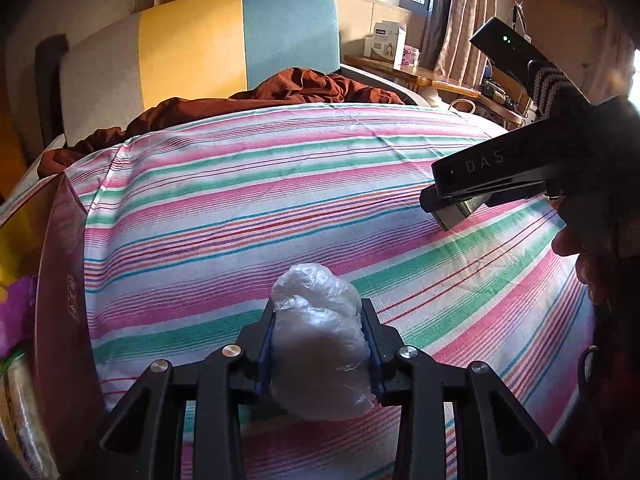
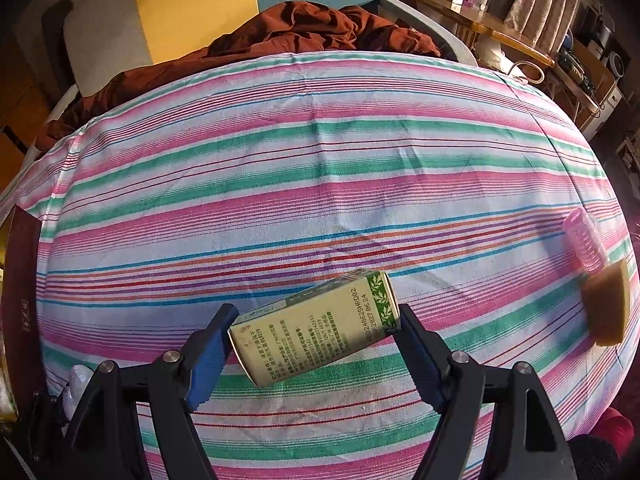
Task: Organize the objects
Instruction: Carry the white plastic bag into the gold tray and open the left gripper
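My left gripper [image 1: 320,312] is shut on a crumpled clear plastic bag [image 1: 320,344], held just above the striped bedsheet [image 1: 280,200]. My right gripper [image 2: 316,316] is shut on a cream and green carton box [image 2: 320,328], gripped by its two ends and tilted, above the sheet [image 2: 320,160]. The right gripper also shows in the left wrist view [image 1: 448,204] at the right, holding the box end-on. A pink ridged hair roller [image 2: 584,240] and a tan sponge-like block [image 2: 608,308] lie at the right edge of the bed.
A dark red open box [image 1: 60,300] with yellow and purple items stands at the bed's left edge; it also shows in the right wrist view [image 2: 20,300]. A brown blanket [image 2: 312,28] lies by the headboard. A wooden side table [image 2: 480,20] with boxes stands back right.
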Tool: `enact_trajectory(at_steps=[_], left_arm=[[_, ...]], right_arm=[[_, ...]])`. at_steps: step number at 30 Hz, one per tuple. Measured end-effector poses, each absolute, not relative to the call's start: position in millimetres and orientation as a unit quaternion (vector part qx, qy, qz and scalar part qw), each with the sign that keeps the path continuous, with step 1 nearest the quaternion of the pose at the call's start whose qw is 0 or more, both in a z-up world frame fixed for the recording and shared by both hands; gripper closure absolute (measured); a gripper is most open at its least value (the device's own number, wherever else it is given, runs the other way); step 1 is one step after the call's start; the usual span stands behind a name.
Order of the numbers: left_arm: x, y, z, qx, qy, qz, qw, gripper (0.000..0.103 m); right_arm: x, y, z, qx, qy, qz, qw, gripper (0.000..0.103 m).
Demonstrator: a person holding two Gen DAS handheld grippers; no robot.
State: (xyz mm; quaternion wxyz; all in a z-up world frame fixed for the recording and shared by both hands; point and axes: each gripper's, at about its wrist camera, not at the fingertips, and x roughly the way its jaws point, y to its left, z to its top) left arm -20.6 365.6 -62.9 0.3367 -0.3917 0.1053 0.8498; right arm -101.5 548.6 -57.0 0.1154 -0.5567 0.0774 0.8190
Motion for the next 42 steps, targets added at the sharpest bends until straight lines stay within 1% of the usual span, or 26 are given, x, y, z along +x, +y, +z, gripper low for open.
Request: enact_trajectory(at_steps=[5,8,17,21,27,31,34,37,40,41,42], left_arm=[[-10,349,-37,-0.363,0.101,0.862,0.339,0.065],[-8,338,-20,-0.349,0.096,0.869,0.337,0.065],[-11,287,10,-0.343,0.083,0.879,0.320,0.065],[-34,245,12,-0.364,0.058,0.884,0.287,0.065],[-87,167,13,-0.406,-0.024,0.887,0.217,0.065],[-120,130,0,-0.437,-0.061,0.880,0.175,0.065],[-136,113,-16,-0.457,-0.075,0.875,0.144,0.064],[-144,112,-27,-0.466,-0.068,0.871,0.137,0.064],[-143,119,-29,-0.461,-0.045,0.876,0.137,0.057],[-141,120,-28,-0.457,-0.041,0.877,0.143,0.051],[-138,122,-26,-0.451,-0.037,0.880,0.147,0.047]], right_arm=[[-93,533,-66,-0.566,0.047,0.817,0.098,0.024],[-82,525,-62,-0.568,0.030,0.818,0.088,0.023],[-64,512,-57,-0.569,0.006,0.816,0.097,0.023],[-60,504,-56,-0.570,0.000,0.815,0.102,0.023],[-60,507,-57,-0.571,-0.009,0.814,0.109,0.023],[-58,507,-54,-0.566,-0.007,0.817,0.110,0.023],[-57,510,-53,-0.563,-0.003,0.818,0.114,0.023],[-59,514,-53,-0.561,-0.002,0.820,0.114,0.023],[-57,509,-49,-0.561,-0.005,0.820,0.115,0.023],[-56,508,-48,-0.560,-0.006,0.820,0.116,0.023],[-60,509,-49,-0.560,-0.006,0.821,0.116,0.023]])
